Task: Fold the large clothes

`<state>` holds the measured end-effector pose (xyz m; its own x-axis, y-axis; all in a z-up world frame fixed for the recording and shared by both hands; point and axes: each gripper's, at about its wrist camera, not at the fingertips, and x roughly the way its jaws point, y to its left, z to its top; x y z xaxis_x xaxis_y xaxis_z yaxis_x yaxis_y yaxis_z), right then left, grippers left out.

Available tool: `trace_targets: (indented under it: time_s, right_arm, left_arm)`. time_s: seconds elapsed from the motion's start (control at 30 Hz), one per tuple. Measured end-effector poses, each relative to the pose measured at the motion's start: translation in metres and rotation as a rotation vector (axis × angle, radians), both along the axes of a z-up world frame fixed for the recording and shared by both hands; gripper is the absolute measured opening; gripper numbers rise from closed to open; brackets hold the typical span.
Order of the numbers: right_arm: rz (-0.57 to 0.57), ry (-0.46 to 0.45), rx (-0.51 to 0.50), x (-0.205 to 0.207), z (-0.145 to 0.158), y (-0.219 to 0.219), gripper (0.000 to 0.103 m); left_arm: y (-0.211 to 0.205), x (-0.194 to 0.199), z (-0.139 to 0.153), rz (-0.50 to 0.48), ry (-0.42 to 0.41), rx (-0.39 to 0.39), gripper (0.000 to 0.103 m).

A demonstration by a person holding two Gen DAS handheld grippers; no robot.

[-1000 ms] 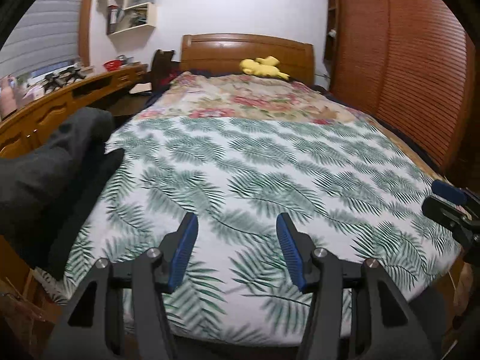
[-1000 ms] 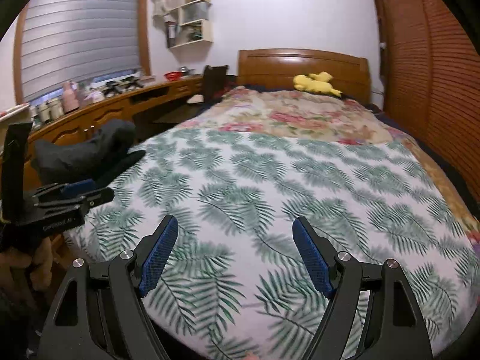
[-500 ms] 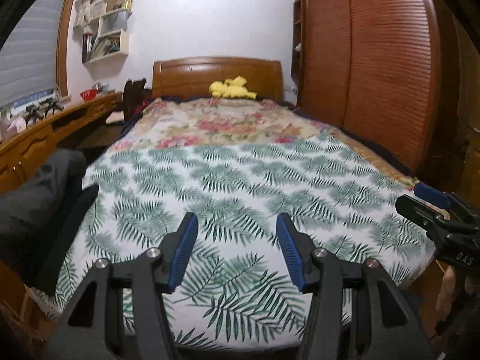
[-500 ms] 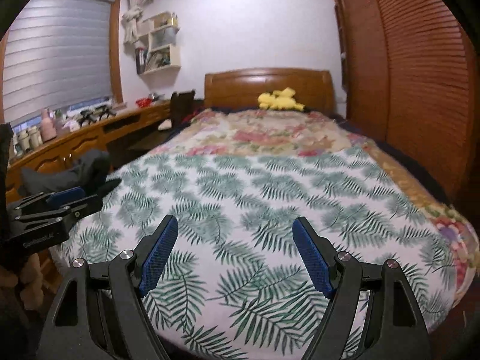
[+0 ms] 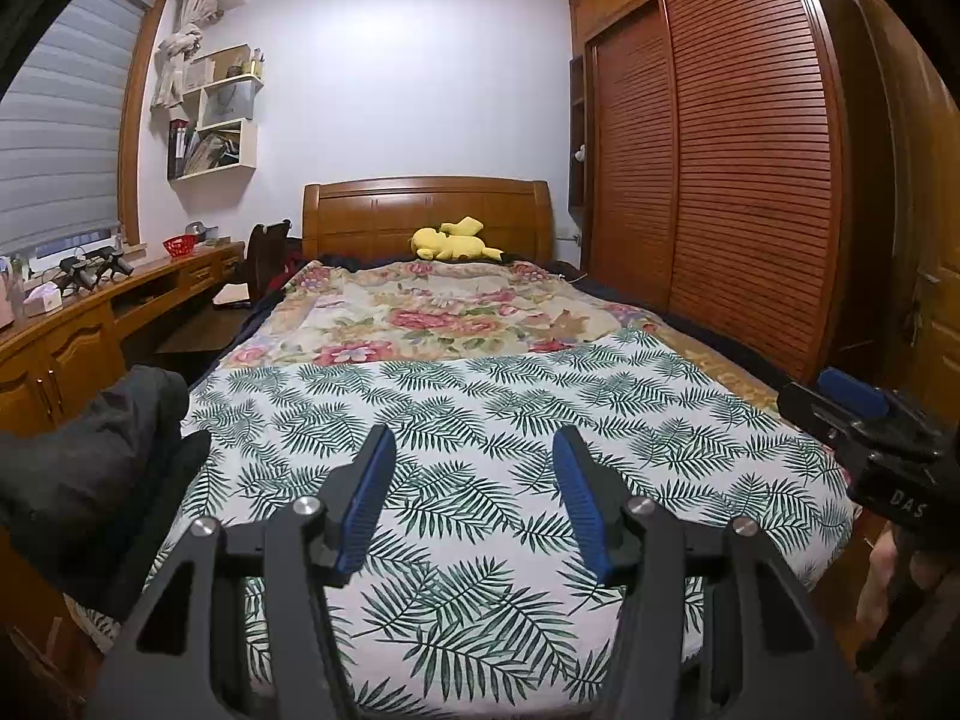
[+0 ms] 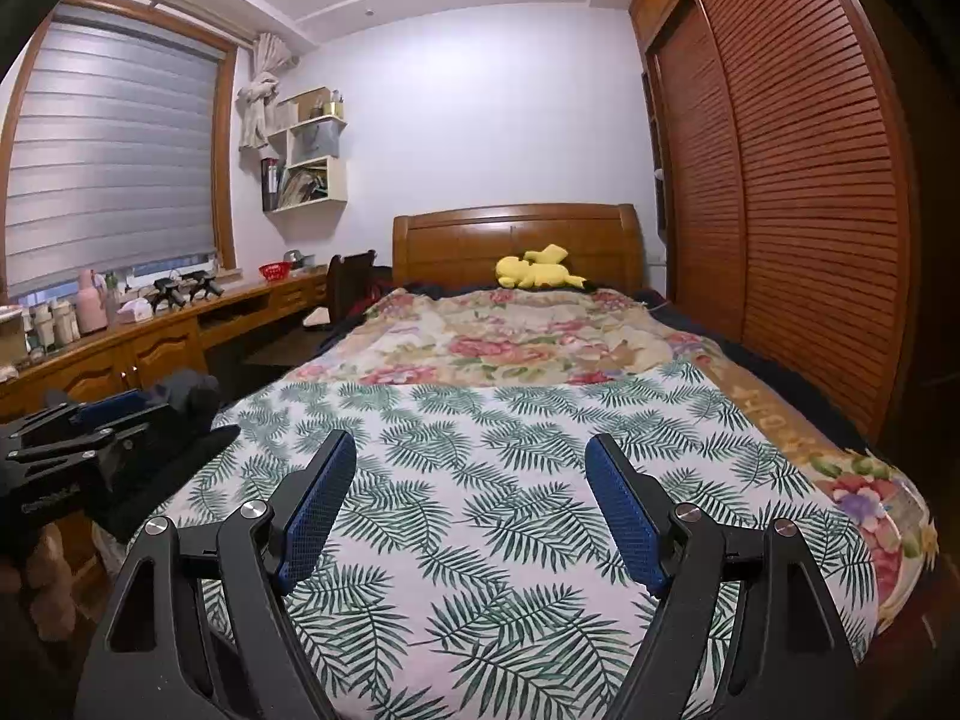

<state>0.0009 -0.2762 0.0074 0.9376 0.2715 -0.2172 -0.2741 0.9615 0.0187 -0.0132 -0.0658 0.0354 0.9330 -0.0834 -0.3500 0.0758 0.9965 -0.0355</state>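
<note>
Both my views now sit higher and more level than a second ago: more wall and ceiling, less bed (image 5: 690, 456). No fold begun.

Left gripper (image 5: 474, 498) fingers partly apart, empty. Right gripper (image 6: 468, 504) fingers wider, empty.

Dark garment (image 5: 84, 450) heaped at bed's left edge, untouched.

The leaf-print sheet (image 5: 480, 420) is seen as smooth, matt cloth, laid flat on the near half of the bed. Farther off, a floral quilt (image 5: 432, 312) of softer, slightly rumpled cloth is shown. The headboard (image 5: 426, 216) is made of glossy varnished wood, as are the slatted wardrobe doors (image 5: 738, 180) at right. At near left, dark matt cloth (image 5: 90, 450) is heaped. The gripper fingers (image 6: 312, 504) are matt black plastic, faced with ribbed blue pads and silvery metal screws.
</note>
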Motion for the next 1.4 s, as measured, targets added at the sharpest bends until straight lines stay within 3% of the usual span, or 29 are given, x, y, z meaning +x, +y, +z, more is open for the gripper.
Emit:
trace_targets:
  time_s: [1.4]
  right_arm:
    - [0.002, 0.002, 0.002, -0.0008, -0.0037, 0.0026, 0.081]
  left_arm:
    - [0.0061, 0.0015, -0.0034, 0.022, 0.002, -0.007, 0.053]
